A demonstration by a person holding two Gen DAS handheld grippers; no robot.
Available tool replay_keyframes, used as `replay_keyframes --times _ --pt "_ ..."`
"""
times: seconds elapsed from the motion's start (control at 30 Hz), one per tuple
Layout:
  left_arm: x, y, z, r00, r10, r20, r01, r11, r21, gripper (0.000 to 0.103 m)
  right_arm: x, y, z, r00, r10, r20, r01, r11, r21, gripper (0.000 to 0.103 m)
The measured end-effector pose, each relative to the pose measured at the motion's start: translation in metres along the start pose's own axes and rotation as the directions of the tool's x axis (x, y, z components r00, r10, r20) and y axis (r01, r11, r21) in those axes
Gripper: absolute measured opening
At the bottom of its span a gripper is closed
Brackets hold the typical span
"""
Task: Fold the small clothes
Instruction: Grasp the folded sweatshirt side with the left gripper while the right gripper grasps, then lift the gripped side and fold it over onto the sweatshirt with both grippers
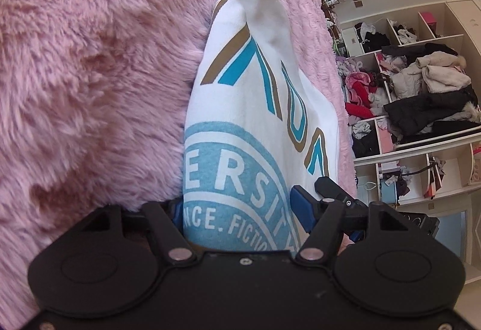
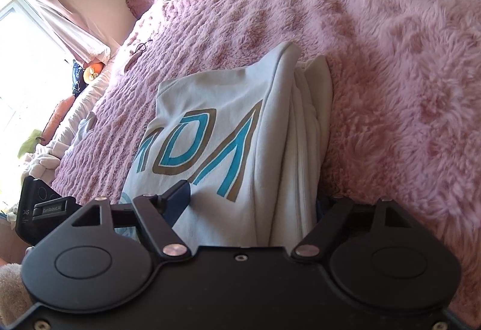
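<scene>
Garment: white printed top (image 1: 249, 107), folded, lying on the pink fluffy blanket (image 1: 90, 74).
Left gripper (image 1: 237, 206): jaws spread, straddling the top's near end.
Right gripper (image 2: 255, 203): jaws spread, folded edge lies between them.
Beyond blanket edge: cluttered shelves (image 1: 421, 83).

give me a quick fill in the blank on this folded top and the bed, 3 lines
1. The folded white sweatshirt with teal and brown lettering lies on a fluffy ____ blanket.
2. The round printed badge on the sweatshirt is light ____.
3. The white open shelves beside the bed are stuffed with ____.

Missing words: pink; blue; clothes
</scene>
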State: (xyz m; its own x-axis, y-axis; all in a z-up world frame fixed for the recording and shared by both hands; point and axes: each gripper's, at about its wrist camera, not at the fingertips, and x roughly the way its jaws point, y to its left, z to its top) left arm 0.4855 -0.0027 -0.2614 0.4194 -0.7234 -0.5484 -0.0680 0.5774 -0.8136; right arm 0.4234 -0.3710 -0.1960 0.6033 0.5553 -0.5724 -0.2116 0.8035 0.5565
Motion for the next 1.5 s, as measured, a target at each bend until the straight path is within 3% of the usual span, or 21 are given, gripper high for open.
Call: replay_keyframes --times 0.13,0.3,0.4,0.6,0.77,0.97,1.13,1.2,1.27,1.33,1.43,1.47,1.5 --pt "0.002 -0.003 0.000 1.000 0.012 0.010 -0.012 1.000 0.001 0.066 0.001 -0.003 0.000 1.000 0.007 0.000 -0.007 1.000 0.008 0.075" --pt "0.004 -0.018 -0.005 0.995 0.088 0.037 -0.089 0.996 0.017 0.051 -0.008 -0.004 -0.002 0.999 -0.038 0.036 0.037 0.998 0.049 0.038" --pt "0.003 -0.026 -0.006 0.993 0.107 0.048 -0.108 0.994 0.006 0.040 -0.013 0.004 -0.001 0.997 -0.066 0.043 0.064 0.997 0.046 0.028" --pt "-0.012 -0.044 -0.002 0.993 0.101 0.059 -0.101 0.995 -0.007 0.027 -0.028 0.044 0.009 0.991 -0.114 0.065 0.116 0.993 -0.025 0.023" --pt "-0.045 -0.057 0.003 0.996 0.045 0.082 -0.046 0.999 0.009 0.026 -0.044 0.081 0.020 0.992 -0.097 0.081 0.102 0.993 -0.065 0.023" --pt "-0.128 -0.061 0.025 0.984 0.032 0.177 -0.041 0.998 0.050 0.025 -0.028 0.142 0.034 0.995 -0.004 0.095 0.014 0.994 -0.109 0.023" --pt "-0.223 -0.052 0.049 0.946 0.063 0.317 -0.095 0.992 0.087 0.025 0.014 0.208 0.043 0.983 0.146 0.115 -0.129 0.981 -0.142 0.023" --pt "-0.253 -0.038 0.055 0.931 0.094 0.353 -0.129 0.989 0.077 0.027 0.034 0.228 0.043 0.975 0.195 0.107 -0.179 0.974 -0.142 0.023" --pt "-0.268 -0.009 0.062 0.929 0.148 0.338 -0.168 0.985 0.032 0.028 0.065 0.240 0.037 0.976 0.209 0.067 -0.199 0.972 -0.125 0.023" --pt "-0.269 0.043 0.066 0.938 0.180 0.298 -0.162 0.983 -0.086 0.028 0.104 0.240 0.024 0.984 0.179 -0.009 -0.179 0.980 -0.090 0.023" --pt "-0.246 0.123 0.061 0.957 0.222 0.188 -0.173 0.953 -0.248 0.028 0.160 0.226 -0.006 0.988 0.078 -0.133 -0.090 0.992 -0.086 0.023" --pt "-0.241 0.141 0.056 0.959 0.231 0.166 -0.182 0.947 -0.264 0.035 0.170 0.221 -0.015 0.985 0.051 -0.162 -0.066 0.994 -0.090 0.024" --pt "-0.242 0.153 0.049 0.964 0.190 0.188 -0.138 0.956 -0.260 0.038 0.172 0.216 -0.022 0.986 0.050 -0.159 -0.066 0.993 -0.101 0.029"
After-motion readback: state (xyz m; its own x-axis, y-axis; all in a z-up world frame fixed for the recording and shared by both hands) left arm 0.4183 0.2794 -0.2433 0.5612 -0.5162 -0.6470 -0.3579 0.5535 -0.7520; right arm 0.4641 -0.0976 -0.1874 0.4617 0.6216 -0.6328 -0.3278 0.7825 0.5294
